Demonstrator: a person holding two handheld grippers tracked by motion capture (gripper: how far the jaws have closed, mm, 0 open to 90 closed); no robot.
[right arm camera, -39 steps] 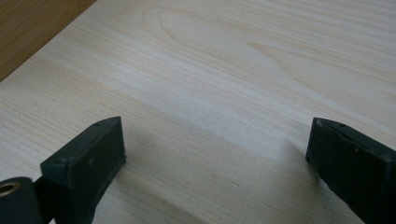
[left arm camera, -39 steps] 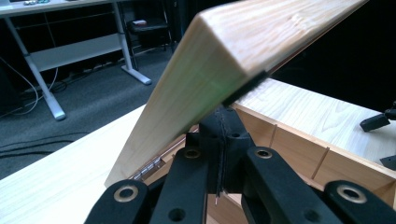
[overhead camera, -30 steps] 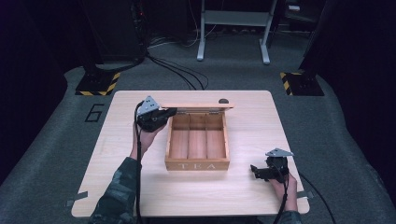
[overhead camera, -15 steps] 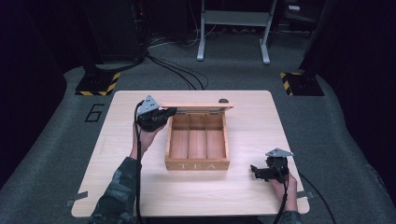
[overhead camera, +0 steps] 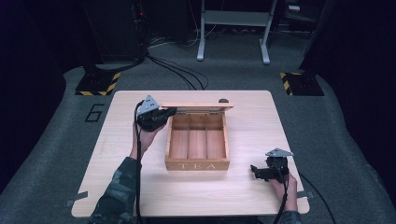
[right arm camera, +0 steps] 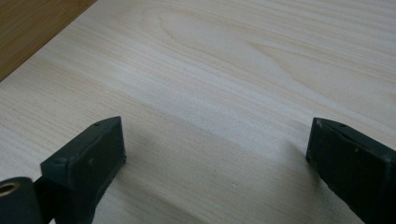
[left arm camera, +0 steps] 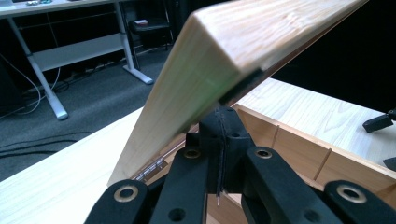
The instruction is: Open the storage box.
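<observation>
Jaws of your left gripper are pressed flat together with nothing between them, and their closed tips sit under the near corner of the raised lid of the light wooden tea box, which is lettered TEA on its front wall. That plank-like hinged lid leans up and back from its rear hinge, so you are propping it from beneath, not gripping it. The box itself stands near the middle of the pale wooden table, its three bare compartments open to the high view.

Your right gripper rests low over the table near the front right edge, well apart from the box; its two black jaws stand wide with bare wood between them in the right gripper view, and they hold nothing.

Risk lies mainly in that unclamped contact. Because the lid merely rests on the closed tips, a small sideways drift of your left hand could let the corner slide off, and the lid would likely drop shut with a bang or jolt the box out of place. Pushing at one corner alone may also twist the lid against its hinge, or drag the light box backward across the smooth table, since nothing steadies its front wall. Bringing your idle right gripper in to brace it would probably lessen that.
</observation>
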